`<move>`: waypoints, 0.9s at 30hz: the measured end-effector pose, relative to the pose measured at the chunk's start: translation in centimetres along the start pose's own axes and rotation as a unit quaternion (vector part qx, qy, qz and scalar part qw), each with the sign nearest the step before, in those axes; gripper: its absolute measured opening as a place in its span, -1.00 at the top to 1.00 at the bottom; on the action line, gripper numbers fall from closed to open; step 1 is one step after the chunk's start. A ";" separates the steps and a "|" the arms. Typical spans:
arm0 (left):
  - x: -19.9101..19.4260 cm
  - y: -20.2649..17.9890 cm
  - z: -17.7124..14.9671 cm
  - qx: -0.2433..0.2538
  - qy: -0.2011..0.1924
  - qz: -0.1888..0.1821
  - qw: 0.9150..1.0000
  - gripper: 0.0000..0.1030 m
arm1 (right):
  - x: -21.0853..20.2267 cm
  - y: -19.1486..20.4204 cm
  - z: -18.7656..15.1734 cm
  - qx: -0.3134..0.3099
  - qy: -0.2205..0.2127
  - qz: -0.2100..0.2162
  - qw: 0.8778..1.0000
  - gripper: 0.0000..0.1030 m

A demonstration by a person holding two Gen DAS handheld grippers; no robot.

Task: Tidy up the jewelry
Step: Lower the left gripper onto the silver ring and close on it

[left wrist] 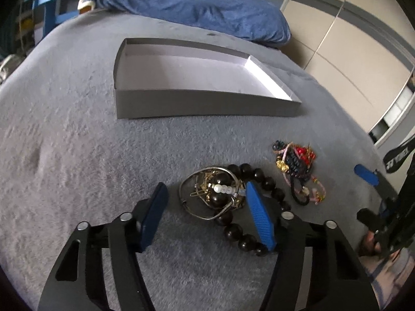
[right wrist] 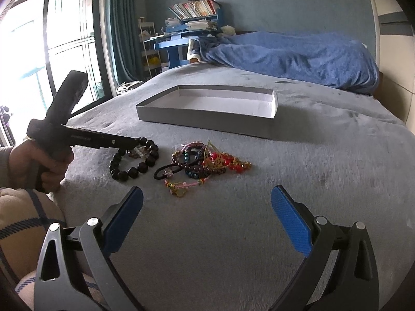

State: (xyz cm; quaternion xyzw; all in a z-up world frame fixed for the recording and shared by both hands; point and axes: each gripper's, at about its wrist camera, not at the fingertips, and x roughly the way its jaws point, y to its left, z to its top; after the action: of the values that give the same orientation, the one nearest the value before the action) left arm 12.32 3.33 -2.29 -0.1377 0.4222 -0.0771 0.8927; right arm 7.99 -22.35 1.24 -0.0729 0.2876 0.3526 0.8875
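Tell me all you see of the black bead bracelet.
The black bead bracelet is a ring of large, glossy, round dark beads, wood or stone by look. It lies flat on the grey blanket, nearer than the box, left of the colourful pile. A wire bangle with gold bits lies inside and over it. The left gripper straddles it, jaws apart.

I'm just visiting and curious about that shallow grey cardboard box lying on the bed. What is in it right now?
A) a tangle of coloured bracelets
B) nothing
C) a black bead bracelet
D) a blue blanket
B: the shallow grey cardboard box shows only its bare white floor, while the black bead bracelet and the tangle of coloured bracelets lie on the grey bedcover in front of it.
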 end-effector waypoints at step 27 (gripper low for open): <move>-2.4 0.9 -0.8 0.031 -0.040 0.000 0.999 0.90 | 0.6 1.4 2.2 -0.018 0.000 0.012 1.000 -0.89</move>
State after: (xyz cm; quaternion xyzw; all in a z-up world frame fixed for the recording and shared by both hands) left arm 10.20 4.68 -1.35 -0.1126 0.3834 -0.0842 0.9128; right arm 8.45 -20.24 2.85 -0.0861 0.2820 0.3682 0.8818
